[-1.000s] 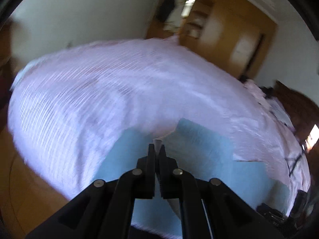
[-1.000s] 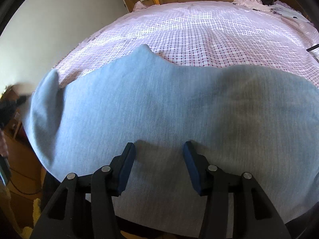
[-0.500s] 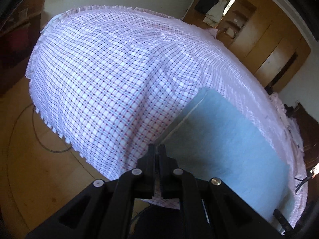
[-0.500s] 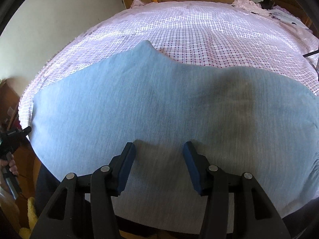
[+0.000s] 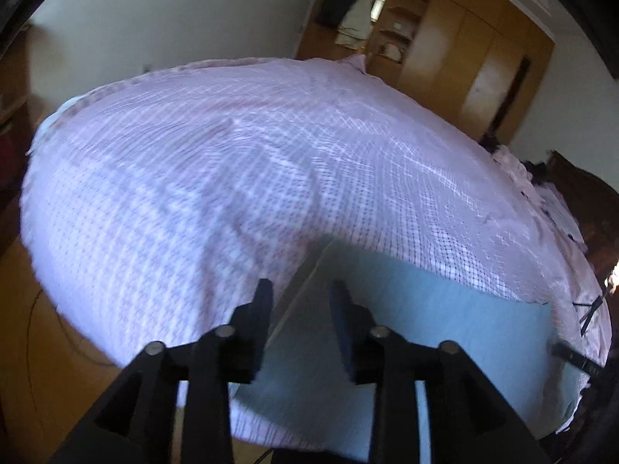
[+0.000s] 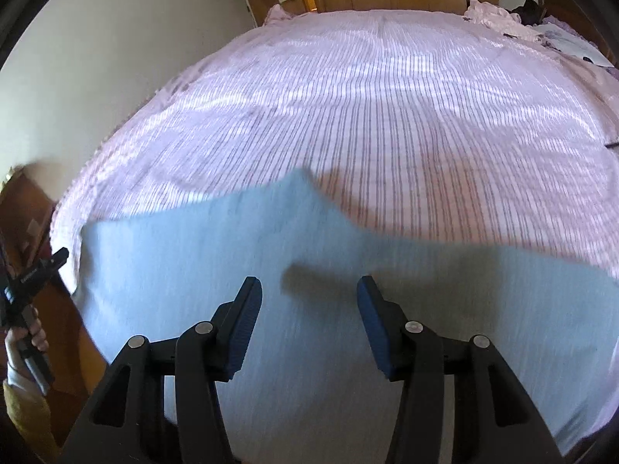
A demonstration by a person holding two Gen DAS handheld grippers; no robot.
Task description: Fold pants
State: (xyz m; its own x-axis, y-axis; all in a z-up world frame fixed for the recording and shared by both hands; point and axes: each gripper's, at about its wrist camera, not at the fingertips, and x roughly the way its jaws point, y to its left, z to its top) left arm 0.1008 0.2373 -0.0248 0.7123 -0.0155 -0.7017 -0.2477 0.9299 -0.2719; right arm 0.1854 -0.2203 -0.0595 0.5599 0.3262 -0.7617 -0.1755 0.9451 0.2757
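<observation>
Light blue pants [image 6: 309, 309] lie flat on the near part of a bed with a pink checked sheet [image 6: 387, 116]. In the left wrist view the pants [image 5: 425, 328] show a straight left edge. My left gripper [image 5: 300, 290] is open and empty, just above that left edge near the bed's side. My right gripper [image 6: 305, 290] is open and empty, above the middle of the pants. A pointed bump of cloth [image 6: 301, 181] sticks out at the pants' far edge. The left gripper also shows at the far left of the right wrist view [image 6: 35, 274].
Wooden wardrobes [image 5: 445, 58] with hanging clothes [image 5: 356, 11] stand beyond the bed. Crumpled laundry [image 6: 499, 15] lies at the far right corner. Wooden floor [image 5: 38, 328] lies left of the bed. A dark tripod-like object [image 5: 592, 309] is at the right.
My left gripper has opened and let go of the pants edge it held. Both cameras have pulled back and tilted up. The pants lie flat on the bed.
</observation>
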